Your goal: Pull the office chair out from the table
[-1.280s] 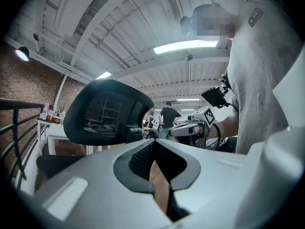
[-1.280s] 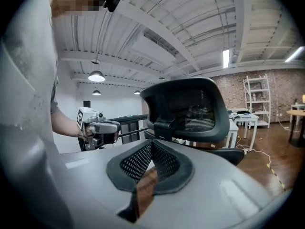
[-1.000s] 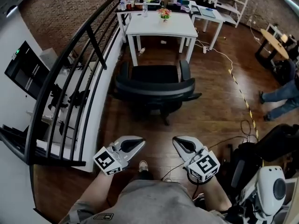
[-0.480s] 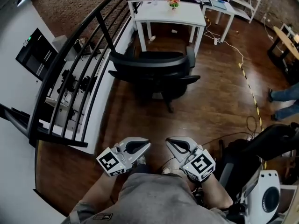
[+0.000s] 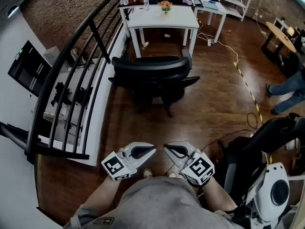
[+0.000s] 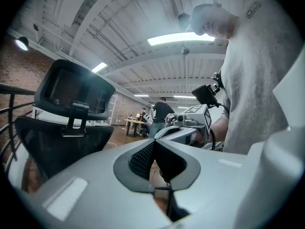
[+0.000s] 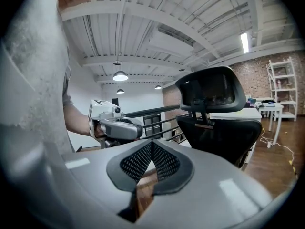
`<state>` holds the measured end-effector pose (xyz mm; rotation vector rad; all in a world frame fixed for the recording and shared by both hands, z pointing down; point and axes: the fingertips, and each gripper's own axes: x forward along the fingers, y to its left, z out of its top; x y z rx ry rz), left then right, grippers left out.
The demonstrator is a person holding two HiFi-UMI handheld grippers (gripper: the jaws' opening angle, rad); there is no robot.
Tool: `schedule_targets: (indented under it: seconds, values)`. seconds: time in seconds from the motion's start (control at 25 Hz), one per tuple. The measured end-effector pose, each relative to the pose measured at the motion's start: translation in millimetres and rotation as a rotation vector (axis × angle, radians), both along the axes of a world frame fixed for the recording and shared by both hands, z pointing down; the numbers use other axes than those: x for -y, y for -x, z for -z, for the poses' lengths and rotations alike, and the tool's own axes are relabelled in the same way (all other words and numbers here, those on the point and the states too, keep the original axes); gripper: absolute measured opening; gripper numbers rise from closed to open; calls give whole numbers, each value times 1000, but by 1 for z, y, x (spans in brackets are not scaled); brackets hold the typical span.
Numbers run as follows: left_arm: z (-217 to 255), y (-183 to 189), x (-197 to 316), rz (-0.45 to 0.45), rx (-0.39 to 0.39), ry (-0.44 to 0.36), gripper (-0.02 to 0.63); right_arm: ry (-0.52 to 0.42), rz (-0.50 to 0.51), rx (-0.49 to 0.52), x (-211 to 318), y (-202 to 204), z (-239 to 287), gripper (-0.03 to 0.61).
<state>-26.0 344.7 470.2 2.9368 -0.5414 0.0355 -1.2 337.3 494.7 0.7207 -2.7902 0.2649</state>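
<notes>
Holding the left tool (image 5: 148, 150) and the right tool (image 5: 169, 149) low and close to the body, tips nearly meeting, a person faces the black office chair (image 5: 151, 75) from well apart. Both tools are pressed together and pinch nothing, a carrying posture rather than a working one. The chair stands on the wooden floor (image 5: 209, 113) with its back to the person, near the white surface (image 5: 157, 20) but apparently no longer tucked beneath it, so the pull looks largely done. A black railing (image 5: 81, 75) hems the chair in on the left. To the right, a loose cable (image 5: 238, 132), a strip of striped tape (image 5: 248, 87) and dark equipment (image 5: 257, 151) crowd the floor, and a second person (image 5: 286, 87) is at the far edge.
</notes>
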Motion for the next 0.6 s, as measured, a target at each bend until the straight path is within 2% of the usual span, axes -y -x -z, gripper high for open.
schedule_targets:
  seconds: [0.28, 0.6]
  values:
    - [-7, 16, -11, -33, 8, 12, 3, 26, -4, -38, -10, 19, -13, 6]
    - [-4, 23, -18, -33, 3, -1, 3, 0, 35, -43, -24, 31, -8, 6]
